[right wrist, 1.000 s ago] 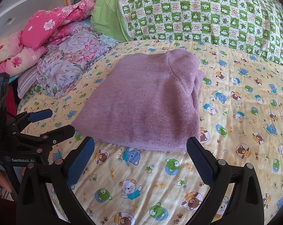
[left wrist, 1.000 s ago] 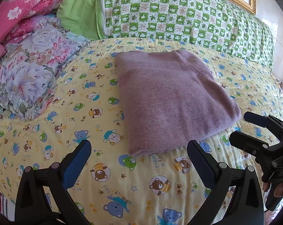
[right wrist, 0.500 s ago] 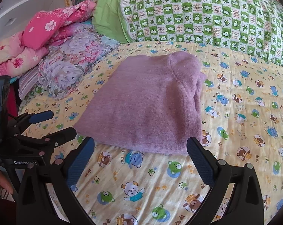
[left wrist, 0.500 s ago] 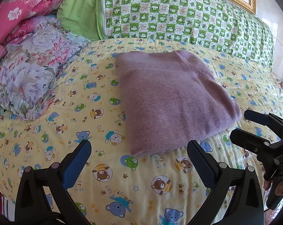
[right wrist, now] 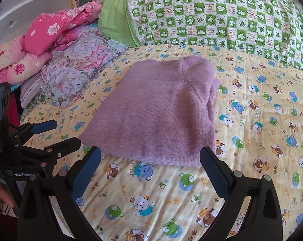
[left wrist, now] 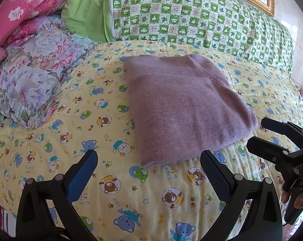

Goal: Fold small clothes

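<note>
Blue-padded black fingers [left wrist: 82, 172] of the left gripper [left wrist: 148, 166] stand wide apart, holding nothing, above the yellow quilted bedsheet printed with cartoon bears [left wrist: 50, 140]. The right gripper [right wrist: 150, 163] is spread just as wide and empty, its tips near the front edge of the folded mauve knitted garment [right wrist: 157, 114]. That garment [left wrist: 183, 108] lies flat on the middle of the sheet as a rough rectangle, its long axis running from the grippers toward the green-and-white checked pillow [left wrist: 191, 18] at the head of the bed. Its seamed end points to the pillow. A crumpled floral cloth [left wrist: 32, 76] lies well apart at the left.
</note>
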A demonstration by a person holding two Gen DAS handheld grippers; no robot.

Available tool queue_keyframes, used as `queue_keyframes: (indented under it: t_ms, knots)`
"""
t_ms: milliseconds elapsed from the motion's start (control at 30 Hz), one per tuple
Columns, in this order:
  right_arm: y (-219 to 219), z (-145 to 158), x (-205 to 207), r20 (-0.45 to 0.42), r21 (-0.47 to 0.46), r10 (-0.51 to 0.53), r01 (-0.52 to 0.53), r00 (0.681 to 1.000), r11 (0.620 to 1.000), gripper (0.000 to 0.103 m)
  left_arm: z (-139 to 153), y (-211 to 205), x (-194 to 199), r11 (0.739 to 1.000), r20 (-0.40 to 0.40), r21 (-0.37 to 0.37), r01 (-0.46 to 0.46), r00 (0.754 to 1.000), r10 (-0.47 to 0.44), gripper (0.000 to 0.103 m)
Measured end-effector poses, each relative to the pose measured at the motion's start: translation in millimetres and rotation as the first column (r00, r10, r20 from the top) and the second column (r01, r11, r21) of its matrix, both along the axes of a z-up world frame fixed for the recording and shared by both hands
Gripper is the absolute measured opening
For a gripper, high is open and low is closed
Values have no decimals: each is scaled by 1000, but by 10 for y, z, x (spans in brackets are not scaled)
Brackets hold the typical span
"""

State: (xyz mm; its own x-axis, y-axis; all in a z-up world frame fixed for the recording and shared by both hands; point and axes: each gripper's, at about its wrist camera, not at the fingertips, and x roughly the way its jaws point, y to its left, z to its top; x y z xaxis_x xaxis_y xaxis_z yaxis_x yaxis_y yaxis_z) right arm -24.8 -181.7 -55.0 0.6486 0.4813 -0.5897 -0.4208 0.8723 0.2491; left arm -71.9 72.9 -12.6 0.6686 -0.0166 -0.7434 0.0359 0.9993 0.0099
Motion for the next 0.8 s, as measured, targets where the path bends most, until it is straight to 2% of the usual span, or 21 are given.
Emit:
queue_keyframes:
  t_ms: [800]
  knots:
    - [-2, 31, 41, -2, 7, -9, 9, 1000, 1000, 99, 13, 11, 59, 1000, -6, -4, 7, 1000, -7, 102]
